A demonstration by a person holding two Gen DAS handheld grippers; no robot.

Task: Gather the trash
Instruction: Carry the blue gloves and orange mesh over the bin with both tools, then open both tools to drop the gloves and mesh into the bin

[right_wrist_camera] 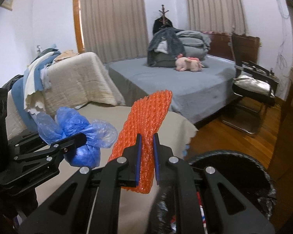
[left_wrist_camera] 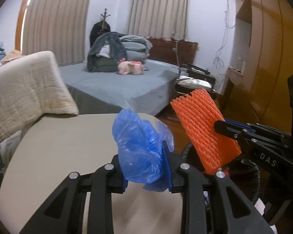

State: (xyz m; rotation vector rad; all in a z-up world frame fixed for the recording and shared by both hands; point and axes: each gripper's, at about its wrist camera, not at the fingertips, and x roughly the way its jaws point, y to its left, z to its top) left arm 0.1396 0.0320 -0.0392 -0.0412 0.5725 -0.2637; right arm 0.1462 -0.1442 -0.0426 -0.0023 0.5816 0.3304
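Between the two blue pads of the left gripper (left_wrist_camera: 146, 167) sits a crumpled blue plastic bag (left_wrist_camera: 140, 146), clenched and lifted clear above the round beige surface (left_wrist_camera: 58, 156). Just to its right, the right gripper (right_wrist_camera: 146, 159) is clamped on an orange foam net (right_wrist_camera: 144, 126), which stands with its long axis up and leaning slightly, its top end free in the air. The relation that matters is the black trash bin (right_wrist_camera: 234, 159): it stands low beside the edge of the surface, on the right side of both grippers and below them. The right gripper is nearer, almost over the rim, so I judge the net can drop first. The left gripper must still cross to the right before it lets the bag go. Behind all this is a bed (left_wrist_camera: 115, 85) with a pink soft toy (left_wrist_camera: 130, 68).
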